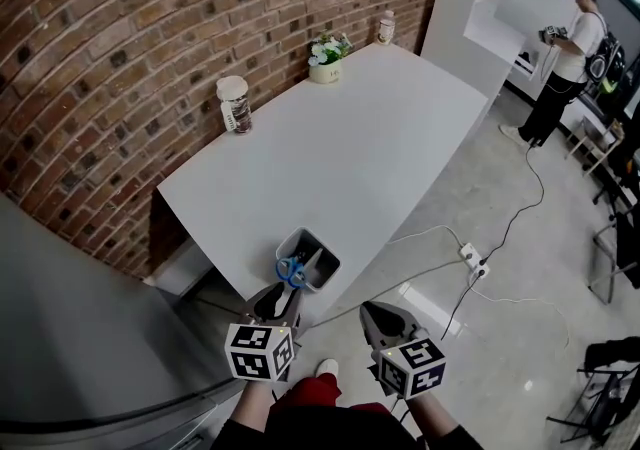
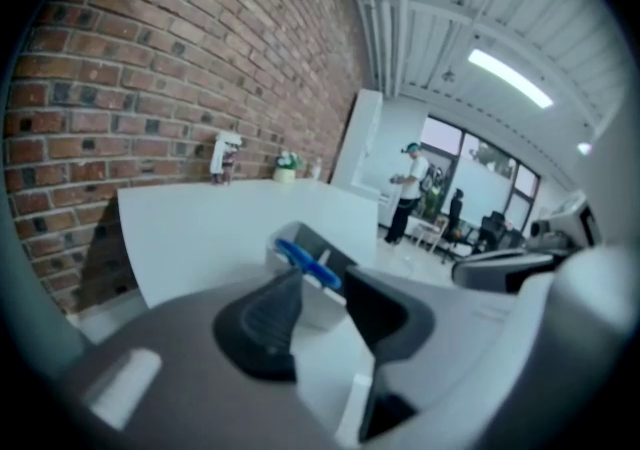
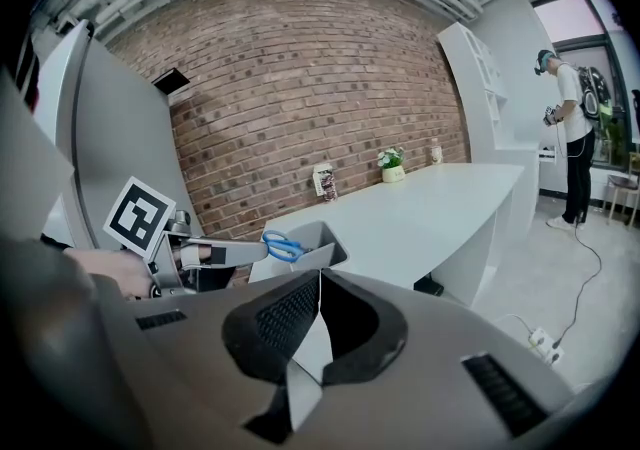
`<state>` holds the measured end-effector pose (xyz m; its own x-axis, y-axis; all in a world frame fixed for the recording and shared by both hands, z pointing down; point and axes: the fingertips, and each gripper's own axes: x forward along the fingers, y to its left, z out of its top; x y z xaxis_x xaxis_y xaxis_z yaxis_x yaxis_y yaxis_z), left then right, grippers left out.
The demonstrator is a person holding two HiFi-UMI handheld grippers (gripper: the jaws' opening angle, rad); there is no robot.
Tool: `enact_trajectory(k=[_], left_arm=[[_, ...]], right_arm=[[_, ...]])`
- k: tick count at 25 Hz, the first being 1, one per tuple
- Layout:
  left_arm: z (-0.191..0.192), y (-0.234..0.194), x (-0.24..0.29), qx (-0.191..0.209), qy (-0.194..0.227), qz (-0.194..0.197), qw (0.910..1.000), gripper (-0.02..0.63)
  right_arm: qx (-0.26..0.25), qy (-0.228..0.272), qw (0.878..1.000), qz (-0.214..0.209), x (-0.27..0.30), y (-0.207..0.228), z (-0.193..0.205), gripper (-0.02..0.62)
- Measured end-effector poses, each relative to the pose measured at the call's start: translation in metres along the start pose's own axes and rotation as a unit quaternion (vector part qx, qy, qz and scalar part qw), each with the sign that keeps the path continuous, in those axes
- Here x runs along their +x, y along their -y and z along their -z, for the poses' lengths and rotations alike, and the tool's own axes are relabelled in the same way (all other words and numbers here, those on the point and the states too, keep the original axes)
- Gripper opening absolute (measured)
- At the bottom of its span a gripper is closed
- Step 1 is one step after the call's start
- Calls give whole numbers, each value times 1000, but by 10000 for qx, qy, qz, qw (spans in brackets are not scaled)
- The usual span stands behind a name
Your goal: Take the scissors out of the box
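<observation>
White table (image 1: 380, 138), scissors (image 1: 291, 270) blades presumably sunk inside box (image 1: 331, 261); left tool (image 2: 321, 281) agape, right tool (image 3: 318, 278) clenched empty.

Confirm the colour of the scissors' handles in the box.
Blue. The scissors' handles show best in the right gripper view, sticking out of the grey box.

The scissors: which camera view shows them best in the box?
The head view: it looks down into the box, showing the scissors' blue handles and a blade. The right gripper view shows only the handles above the rim; the left gripper view, a blue sliver behind one jaw.
</observation>
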<state>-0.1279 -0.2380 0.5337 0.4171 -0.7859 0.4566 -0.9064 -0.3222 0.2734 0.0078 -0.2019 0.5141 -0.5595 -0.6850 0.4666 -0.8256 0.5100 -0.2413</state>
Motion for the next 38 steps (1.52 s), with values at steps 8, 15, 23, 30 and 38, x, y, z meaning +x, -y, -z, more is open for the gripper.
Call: enact_trajectory(k=[8, 15, 23, 30, 38], left_arm=[[-3, -3, 15, -308, -92, 60, 9995, 137], [0, -5, 19, -653, -166, 213, 9975, 137], [0, -6, 20, -738, -206, 218, 9968, 127], [-3, -2, 19, -804, -204, 235, 9963, 91], [-9, 0, 17, -898, 21, 172, 9958, 34]], right_arm=[[47, -38, 10000, -10, 12, 8, -3, 9], [61, -82, 9999, -44, 19, 9, -1, 9], [65, -121, 9999, -72, 24, 7, 0, 9], [116, -130, 9998, -19, 20, 8, 2, 9], [160, -93, 9998, 87, 13, 14, 1, 9]])
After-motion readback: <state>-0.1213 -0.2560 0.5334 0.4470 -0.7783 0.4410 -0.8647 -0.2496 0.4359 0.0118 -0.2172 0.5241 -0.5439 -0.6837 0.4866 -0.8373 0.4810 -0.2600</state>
